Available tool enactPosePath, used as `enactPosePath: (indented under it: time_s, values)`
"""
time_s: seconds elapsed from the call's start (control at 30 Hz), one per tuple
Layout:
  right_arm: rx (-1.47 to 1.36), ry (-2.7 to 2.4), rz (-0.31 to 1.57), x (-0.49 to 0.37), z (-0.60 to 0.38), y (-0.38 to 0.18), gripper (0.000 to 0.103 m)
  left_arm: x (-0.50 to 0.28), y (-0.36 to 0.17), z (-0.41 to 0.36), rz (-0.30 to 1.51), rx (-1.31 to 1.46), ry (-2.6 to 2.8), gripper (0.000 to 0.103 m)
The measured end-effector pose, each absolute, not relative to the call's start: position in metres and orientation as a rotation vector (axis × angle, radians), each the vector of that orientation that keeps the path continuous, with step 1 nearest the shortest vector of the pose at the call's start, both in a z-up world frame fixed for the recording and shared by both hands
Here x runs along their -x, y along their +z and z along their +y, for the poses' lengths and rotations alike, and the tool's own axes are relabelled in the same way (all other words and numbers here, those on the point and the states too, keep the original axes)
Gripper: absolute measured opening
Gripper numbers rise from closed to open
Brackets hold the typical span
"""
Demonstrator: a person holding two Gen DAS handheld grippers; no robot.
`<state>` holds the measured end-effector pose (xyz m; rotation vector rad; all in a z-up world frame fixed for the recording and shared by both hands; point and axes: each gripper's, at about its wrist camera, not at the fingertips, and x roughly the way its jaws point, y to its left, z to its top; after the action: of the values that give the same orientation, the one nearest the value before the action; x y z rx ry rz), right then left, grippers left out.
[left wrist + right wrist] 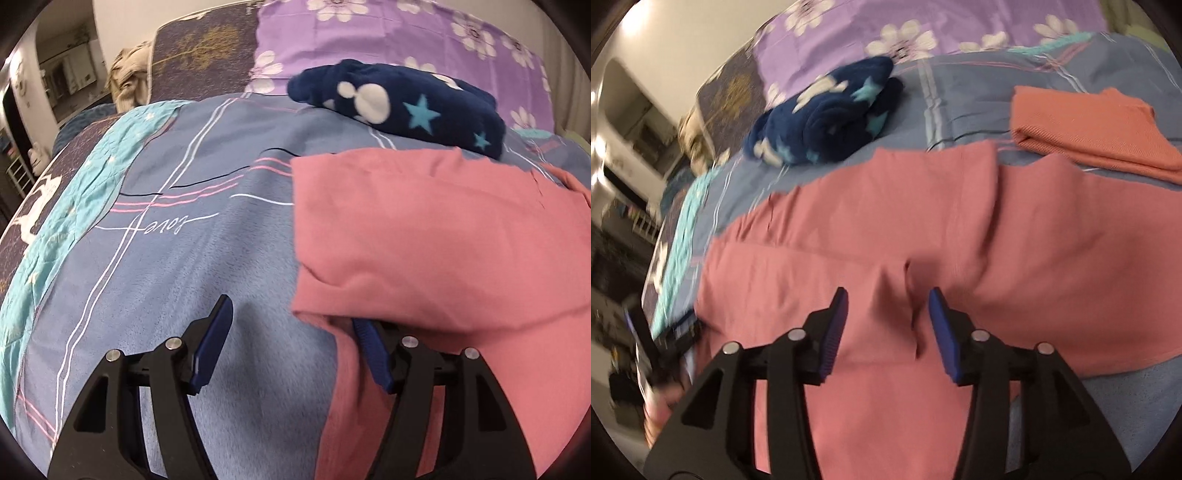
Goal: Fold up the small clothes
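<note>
Across the lower right of the left wrist view, the pink cloth (443, 236) is lying on the bed cover (207, 258), which is blue-grey with thin white and pink lines. The cloth's near left corner is folded over and is hanging over one blue finger of the left claw (291, 332). The other blue finger is sitting over bare bed cover, well apart from the first one. So the left claw is standing wide open, and it is not pinching the cloth.

Up in the top middle of that view, a dark blue fluffy bundle (402, 103) with white spots and light blue stars is resting just past the far edge of the pink cloth. Behind it, a purple sheet (388, 33) with white flowers is covering the bed.

Down in the right wrist view, the right claw (888, 295) is pointing down over the middle of the pink cloth. Its two blue fingers are standing about half open. A small raised wrinkle of cloth is sitting in the gap, but the fingers are not squeezing it.

Over at the upper right of that view, a folded orange cloth (1089, 125) is lying flat on the bed cover, near the pink one.
</note>
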<state>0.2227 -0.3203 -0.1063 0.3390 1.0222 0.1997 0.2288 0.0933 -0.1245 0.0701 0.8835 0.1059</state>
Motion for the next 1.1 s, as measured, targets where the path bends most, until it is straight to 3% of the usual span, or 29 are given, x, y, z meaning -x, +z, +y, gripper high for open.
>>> enactPosePath:
  time_s: [0.1, 0.13, 0.17, 0.2, 0.3, 0.37, 0.43, 0.5, 0.63, 0.7, 0.77, 0.87, 0.93, 1.0, 1.1]
  values:
    - [-0.225, 0.230, 1.075, -0.223, -0.294, -0.121, 0.052, -0.233, -0.126, 0.092, 0.875, -0.071, 0.136, 0.067]
    - [-0.174, 0.199, 1.068, -0.222, -0.287, -0.122, 0.026, -0.233, -0.127, 0.091, 0.873, -0.082, 0.144, 0.067]
    - [-0.138, 0.172, 1.059, -0.222, -0.283, -0.119, 0.007, -0.232, -0.126, 0.089, 0.867, -0.095, 0.153, 0.067]
    - [-0.159, 0.146, 1.025, -0.220, -0.284, -0.109, 0.005, -0.231, -0.126, 0.088, 0.861, -0.105, 0.164, 0.067]
    - [-0.162, 0.024, 0.925, -0.211, -0.297, -0.078, 0.005, -0.230, -0.126, 0.087, 0.855, -0.116, 0.176, 0.066]
    - [-0.095, -0.052, 0.964, -0.212, -0.302, -0.079, 0.007, -0.230, -0.126, 0.087, 0.853, -0.115, 0.176, 0.066]
    - [-0.106, -0.021, 1.055, -0.217, -0.309, -0.093, 0.030, -0.229, -0.126, 0.088, 0.852, -0.110, 0.174, 0.067]
    - [-0.192, 0.026, 1.074, -0.215, -0.322, -0.103, 0.042, -0.229, -0.127, 0.089, 0.851, -0.105, 0.174, 0.067]
    - [-0.340, 0.025, 1.017, -0.217, -0.350, -0.101, 0.048, -0.227, -0.125, 0.090, 0.842, -0.097, 0.178, 0.063]
    - [-0.395, 0.021, 1.018, -0.224, -0.358, -0.102, 0.048, -0.225, -0.124, 0.091, 0.833, -0.086, 0.162, 0.055]
    - [-0.405, 0.032, 1.025, -0.232, -0.358, -0.105, 0.047, -0.222, -0.121, 0.091, 0.812, -0.058, 0.120, 0.035]
    - [-0.330, -0.005, 1.013, -0.239, -0.346, -0.103, 0.021, -0.211, -0.111, 0.092, 0.747, -0.028, 0.064, 0.020]
    - [-0.301, -0.030, 0.947, -0.239, -0.343, -0.093, 0.003, -0.210, -0.110, 0.095, 0.738, -0.013, 0.053, 0.019]
    - [-0.272, -0.150, 0.899, -0.232, -0.348, -0.081, 0.002, -0.215, -0.117, 0.103, 0.784, 0.033, 0.050, 0.019]
    - [-0.211, -0.241, 0.962, -0.237, -0.358, -0.088, 0.007, -0.221, -0.128, 0.121, 0.844, 0.169, 0.009, 0.022]
